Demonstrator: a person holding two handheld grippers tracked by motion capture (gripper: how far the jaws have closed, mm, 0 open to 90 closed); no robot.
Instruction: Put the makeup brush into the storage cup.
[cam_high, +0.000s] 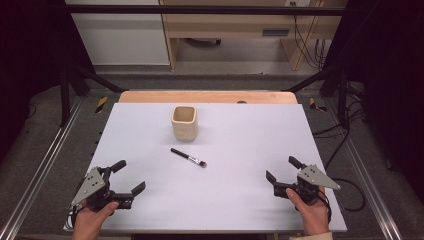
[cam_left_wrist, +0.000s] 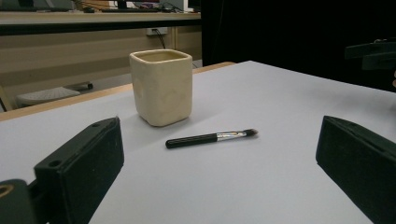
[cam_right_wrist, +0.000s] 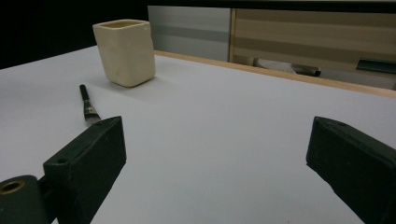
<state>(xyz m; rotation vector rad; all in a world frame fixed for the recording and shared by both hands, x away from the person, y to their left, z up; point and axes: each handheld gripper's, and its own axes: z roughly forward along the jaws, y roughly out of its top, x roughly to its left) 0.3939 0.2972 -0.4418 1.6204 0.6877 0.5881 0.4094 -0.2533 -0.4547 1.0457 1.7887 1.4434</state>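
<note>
The left gripper (cam_high: 127, 177) sits at the lower left of the high view, held by a hand (cam_high: 92, 220) at the bottom edge, its two black jaws spread wide with nothing between them. The right gripper (cam_high: 282, 170) sits at the lower right, held by the other hand (cam_high: 311, 212), its jaws also wide apart and empty. Both rest low over the pale grey rectangular worktop (cam_high: 250, 135). Near the middle of the frame lies a slim black-handled brush with a silver ferrule and dark bristles (cam_high: 188, 157), flat on the worktop, its bristle end pointing toward the lower right. Just above it, apart from it, stands an upright cream square-sided ceramic cup (cam_high: 184, 122), open at the top. In the left gripper view the brush (cam_left_wrist: 211, 137) lies in front of the cup (cam_left_wrist: 161, 87), between the jaws.
</note>
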